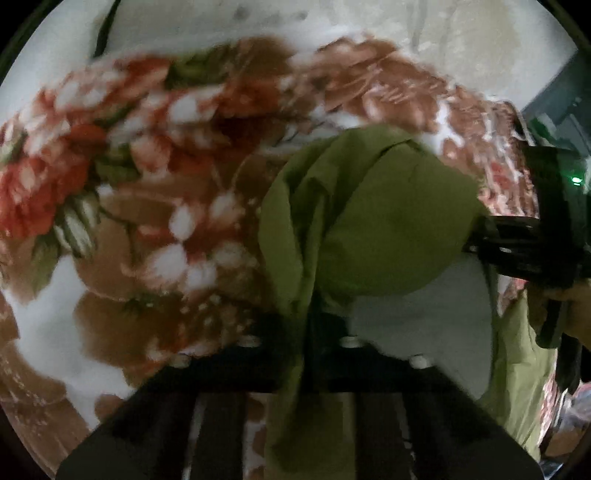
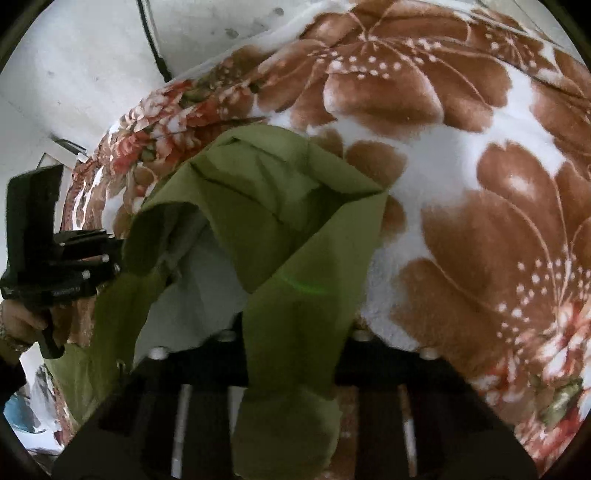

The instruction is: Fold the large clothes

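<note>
**Colours and patterns on the bed**

The garment [image 2: 280,206] in my claws is plain olive green outside, with a pale grey-white lining [image 2: 207,273]. The blanket [image 2: 461,155] beneath it is white, printed with large rust-brown flowers flecked with white dots, and with red-orange blooms and green leaves near its edges. My left gripper [image 2: 110,254] is black. The wall [image 2: 81,74] is off-white.

Looks like a home, most likely a bedroom. Spread wide below, a plush blanket [image 2: 461,206] printed with big brown and red flowers on white, soft and rumpled like bedding. Behind it, a plain pale wall [image 2: 81,74], scuffed and stained, with a dark cable [image 2: 149,33] running down. Lying on the blanket, an olive-green garment [image 2: 280,206], household laundry.
</note>
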{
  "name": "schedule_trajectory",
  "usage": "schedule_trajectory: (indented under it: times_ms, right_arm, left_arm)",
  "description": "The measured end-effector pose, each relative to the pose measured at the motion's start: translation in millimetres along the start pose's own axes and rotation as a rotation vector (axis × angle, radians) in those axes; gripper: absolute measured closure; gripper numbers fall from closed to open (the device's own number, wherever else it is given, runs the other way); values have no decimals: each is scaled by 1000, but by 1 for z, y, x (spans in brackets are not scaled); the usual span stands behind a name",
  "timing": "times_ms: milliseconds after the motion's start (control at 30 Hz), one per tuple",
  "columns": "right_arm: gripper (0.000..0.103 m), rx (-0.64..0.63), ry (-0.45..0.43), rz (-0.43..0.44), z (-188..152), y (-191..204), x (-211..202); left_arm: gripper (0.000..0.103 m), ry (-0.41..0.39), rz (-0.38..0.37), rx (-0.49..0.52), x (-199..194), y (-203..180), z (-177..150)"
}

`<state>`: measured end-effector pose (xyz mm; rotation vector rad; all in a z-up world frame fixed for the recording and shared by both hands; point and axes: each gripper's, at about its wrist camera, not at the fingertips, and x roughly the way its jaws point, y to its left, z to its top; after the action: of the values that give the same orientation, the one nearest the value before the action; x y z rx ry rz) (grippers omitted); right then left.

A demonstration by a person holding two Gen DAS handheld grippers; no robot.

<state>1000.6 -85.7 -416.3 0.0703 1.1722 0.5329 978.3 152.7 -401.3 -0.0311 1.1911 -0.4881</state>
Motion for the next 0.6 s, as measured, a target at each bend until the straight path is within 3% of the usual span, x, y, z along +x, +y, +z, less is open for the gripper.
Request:
schedule_trajectory:
  times_ms: [167, 333, 467, 600]
  right_arm:
    - [94, -100, -130, 0, -2, 39, -52]
    - [95, -165, -238, -5, -28, 75, -112]
    - [94, -235, -296, 7, -63, 106, -156]
    - [94, -315, -312, -11, -119, 136, -181]
  left_arm:
    - [98, -122, 5, 74, -55, -28, -8]
    - [98, -238, 12, 129, -120, -61, -28]
    - [98, -324, 32, 164, -164, -92, -68]
    - [97, -375, 46, 187, -193, -123, -127]
